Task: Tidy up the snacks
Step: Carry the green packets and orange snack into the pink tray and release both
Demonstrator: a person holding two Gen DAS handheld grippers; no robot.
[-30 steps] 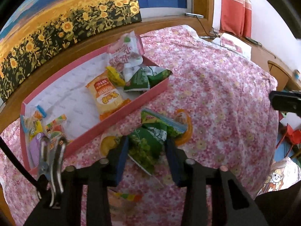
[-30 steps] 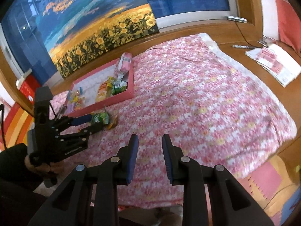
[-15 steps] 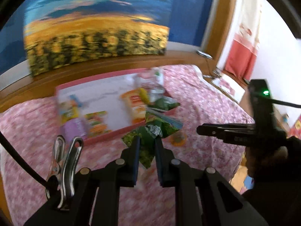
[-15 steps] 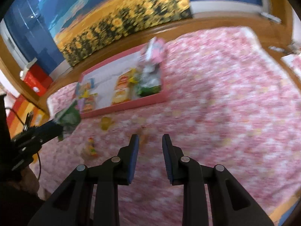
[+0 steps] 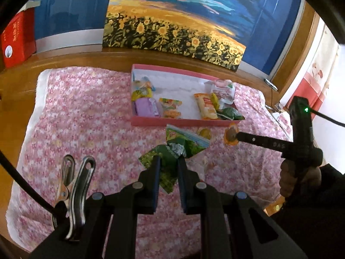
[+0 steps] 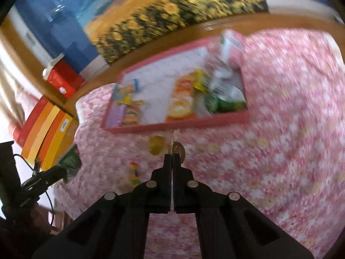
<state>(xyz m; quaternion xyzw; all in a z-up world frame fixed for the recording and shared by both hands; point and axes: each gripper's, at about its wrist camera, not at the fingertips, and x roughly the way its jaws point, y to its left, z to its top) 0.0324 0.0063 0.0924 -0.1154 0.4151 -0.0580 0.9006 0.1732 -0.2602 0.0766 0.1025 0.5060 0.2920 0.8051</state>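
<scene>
One pink tray (image 5: 185,122) on the floral bed (image 5: 86,116). Left tongs (image 5: 169,161) clamp two green packets (image 5: 172,151), lifted before the tray. Right tongs (image 6: 171,158), just closing, pinch one round orange snack (image 6: 177,149); one yellow snack (image 6: 157,144) lies beside.

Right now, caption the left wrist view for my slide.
Left gripper lifts green snack bag near pink tray; right gripper pinches an orange-wrapped snack.

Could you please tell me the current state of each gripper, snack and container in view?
Left gripper: jaws have just been closing, now shut on the crumpled green foil snack bag.
Right gripper: jaws shut, pinching the wrapper edge of the round orange-wrapped snack.
Shallow pink cardboard tray: open, partly filled with packets.
Round yellow snack: lying loose on the pink floral cloth.
</scene>
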